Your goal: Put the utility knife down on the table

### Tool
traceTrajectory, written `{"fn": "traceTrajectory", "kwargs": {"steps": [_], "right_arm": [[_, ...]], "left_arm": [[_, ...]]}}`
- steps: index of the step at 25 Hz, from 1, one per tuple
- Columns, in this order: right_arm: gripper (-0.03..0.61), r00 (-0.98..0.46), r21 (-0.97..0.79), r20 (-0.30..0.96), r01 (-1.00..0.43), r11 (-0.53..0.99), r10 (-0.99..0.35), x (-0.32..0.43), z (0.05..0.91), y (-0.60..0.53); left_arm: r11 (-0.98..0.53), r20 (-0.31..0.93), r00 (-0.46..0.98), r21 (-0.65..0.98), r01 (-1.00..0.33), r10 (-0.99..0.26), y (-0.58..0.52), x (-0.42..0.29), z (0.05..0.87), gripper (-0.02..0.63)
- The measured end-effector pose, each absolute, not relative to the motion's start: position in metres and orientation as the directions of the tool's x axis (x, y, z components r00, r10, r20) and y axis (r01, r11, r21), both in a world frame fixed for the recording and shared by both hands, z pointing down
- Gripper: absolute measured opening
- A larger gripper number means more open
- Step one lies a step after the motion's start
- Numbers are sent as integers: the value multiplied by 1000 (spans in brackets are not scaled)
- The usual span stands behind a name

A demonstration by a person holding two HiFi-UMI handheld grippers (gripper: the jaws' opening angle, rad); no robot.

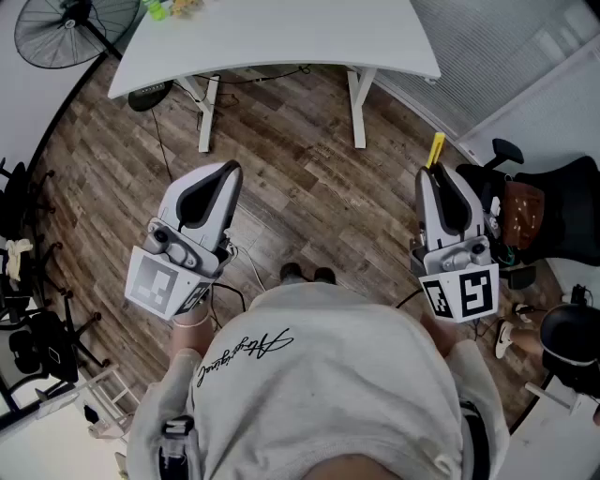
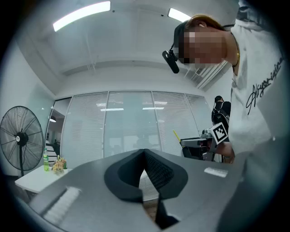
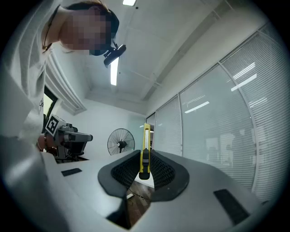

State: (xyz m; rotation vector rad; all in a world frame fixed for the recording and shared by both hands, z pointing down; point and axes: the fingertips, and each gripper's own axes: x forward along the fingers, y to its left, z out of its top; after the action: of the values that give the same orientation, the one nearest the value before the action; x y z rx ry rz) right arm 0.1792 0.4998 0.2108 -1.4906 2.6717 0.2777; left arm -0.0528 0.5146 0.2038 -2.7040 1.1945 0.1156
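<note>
A yellow utility knife [image 3: 145, 149] stands upright between the pads of my right gripper [image 3: 144, 168], which is shut on it. In the head view its yellow tip [image 1: 436, 150] sticks out beyond the right gripper [image 1: 441, 178], held over the wooden floor. My left gripper [image 1: 217, 183] is shut with nothing in it; in the left gripper view its black pads [image 2: 149, 170] meet at the tip. The white table [image 1: 281, 37] stands ahead of both grippers, at the top of the head view. Both grippers point upward and forward.
A standing fan [image 1: 66, 28] is at the table's left end. Small green and yellow items [image 1: 169, 7] sit on the table's far left corner. A black office chair [image 1: 553, 216] stands to the right. Glass walls with blinds [image 2: 131, 122] lie beyond.
</note>
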Motion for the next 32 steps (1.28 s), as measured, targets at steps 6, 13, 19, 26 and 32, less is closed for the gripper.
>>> {"fn": "traceTrajectory", "kwargs": {"steps": [6,13,19,26,32], "right_arm": [[66,-525,122,-147,-851,511,-838,182,211,497],[66,-533,123,-146,-846,519,-833,177,213,495],[67,-527,103,-176,-850,517,-832,180,211,495],[67,-530,99,-193,-848,521,-826,165,210,511],[67,-540,99,-187,-841,531,-821,147,211,513]], "left_arm": [[-656,-139,671,-141,-742,-728,513,-53,203,-3],[-648,-139,663,-141,-748,-736,512,-55,203,-3],[-649,-136,663,-139,-748,-736,512,-54,204,-3],[-640,-145,656,-142,-755,-741,528,-71,203,-3],[-631,-149,646,-139,-763,-749,533,-90,206,-3]]}}
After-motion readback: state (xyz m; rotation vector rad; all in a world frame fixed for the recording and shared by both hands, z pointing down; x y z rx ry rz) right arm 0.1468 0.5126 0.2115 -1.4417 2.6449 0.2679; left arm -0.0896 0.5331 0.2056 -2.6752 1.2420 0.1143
